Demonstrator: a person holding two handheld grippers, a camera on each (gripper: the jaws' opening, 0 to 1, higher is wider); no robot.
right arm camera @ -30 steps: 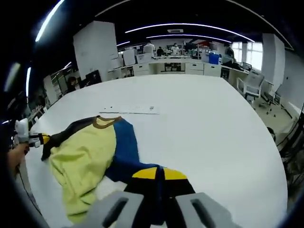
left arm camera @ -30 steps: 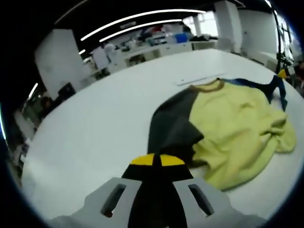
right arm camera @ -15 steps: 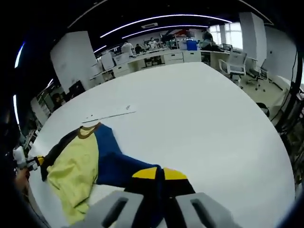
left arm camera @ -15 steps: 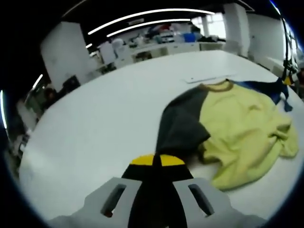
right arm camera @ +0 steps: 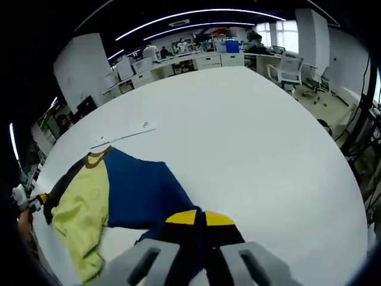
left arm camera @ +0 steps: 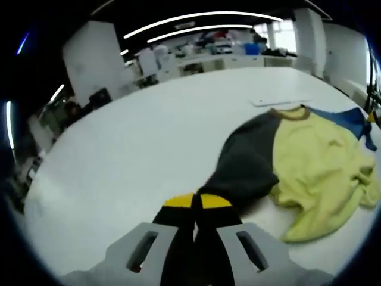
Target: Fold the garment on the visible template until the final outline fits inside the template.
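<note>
A shirt lies on the white table [right arm camera: 256, 131], with a yellow body [left arm camera: 321, 161], a brown collar [left arm camera: 290, 112], a dark grey sleeve [left arm camera: 247, 167] and a blue sleeve [right arm camera: 140, 190]. My left gripper [left arm camera: 196, 205] is shut on the end of the grey sleeve, which stretches away from its yellow-tipped jaws. My right gripper [right arm camera: 199, 219] is shut on the end of the blue sleeve, drawn out flat toward it. In the right gripper view the left gripper [right arm camera: 36, 199] shows at the far left edge beside the yellow body [right arm camera: 80, 208]. The shirt's lower hem is bunched up.
A thin white strip [right arm camera: 122, 134] lies on the table just beyond the collar, also seen in the left gripper view as a strip [left arm camera: 280, 101]. Desks, chairs [right arm camera: 286, 68] and people stand past the table's far edge. A hand [right arm camera: 24, 220] shows at the left edge.
Both grippers have pulled outward with their sleeves. The blue sleeve now lies spread and flatter, the grey sleeve is drawn out longer, and the yellow body is less crumpled.
</note>
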